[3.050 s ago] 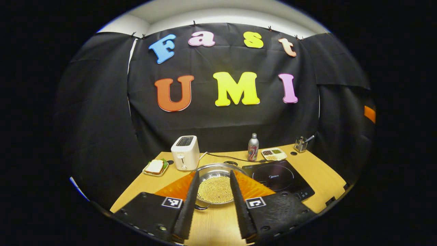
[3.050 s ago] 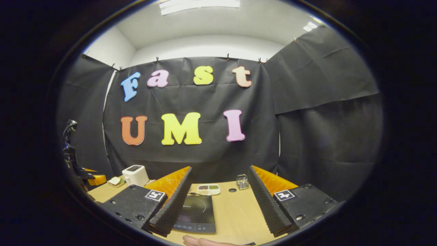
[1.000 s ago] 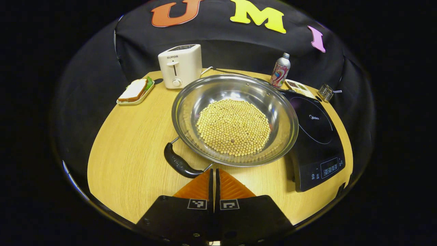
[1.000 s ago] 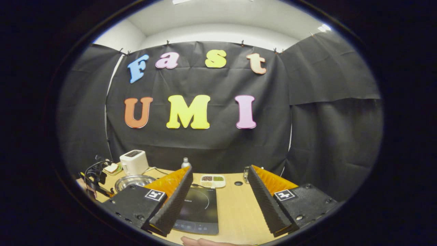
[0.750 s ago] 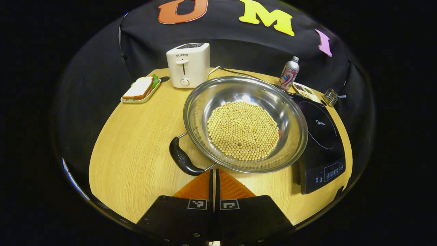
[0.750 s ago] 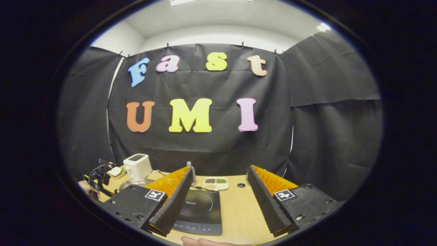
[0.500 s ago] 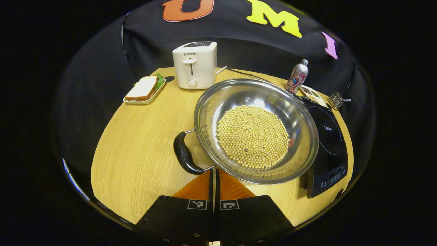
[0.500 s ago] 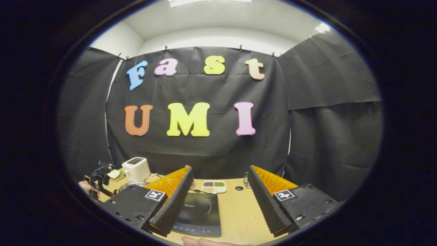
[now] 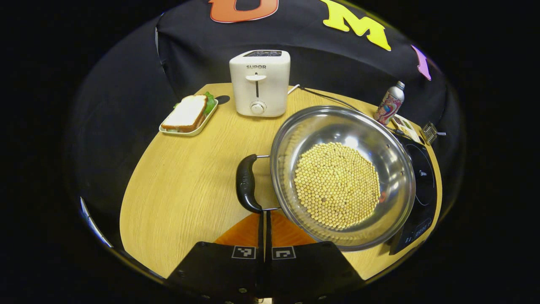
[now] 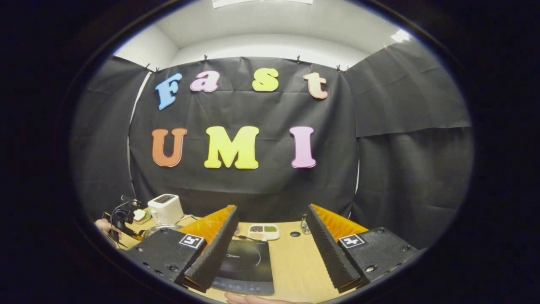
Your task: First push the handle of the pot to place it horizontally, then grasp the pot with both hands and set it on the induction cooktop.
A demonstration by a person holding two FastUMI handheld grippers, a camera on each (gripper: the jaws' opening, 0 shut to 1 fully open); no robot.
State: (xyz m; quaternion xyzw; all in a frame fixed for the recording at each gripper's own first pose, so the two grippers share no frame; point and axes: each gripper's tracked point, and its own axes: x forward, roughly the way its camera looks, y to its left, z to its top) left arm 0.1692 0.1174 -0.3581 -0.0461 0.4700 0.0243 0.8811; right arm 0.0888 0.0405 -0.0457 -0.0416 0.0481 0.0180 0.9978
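Note:
A steel pot (image 9: 392, 169) full of pale beans sits on the wooden table (image 9: 177, 194), its right edge against the black induction cooktop (image 9: 424, 177). The pot's black handle (image 9: 245, 184) points left in the left gripper view. My left gripper (image 9: 265, 213) is shut with nothing in it, its tips touching the near wire end of that handle. In the right gripper view my right gripper (image 10: 271, 207) hangs open over the cooktop (image 10: 244, 264), apart from the pot. The pot's rim (image 10: 157, 229) shows far left there, beside the left gripper (image 10: 122, 219) and the hand holding it.
A white toaster (image 9: 260, 82) and a sandwich tray (image 9: 189, 115) stand at the back left. A bottle (image 9: 390, 104), a seasoning dish (image 9: 405, 126) and a utensil holder (image 9: 430, 132) line the back right behind the cooktop. A fingertip (image 10: 249, 299) shows at the bottom edge.
The left gripper closed, dropped to the handle and pushed it; the pot turned, its handle swinging from the near side to the left. The right gripper stayed open, barely moving.

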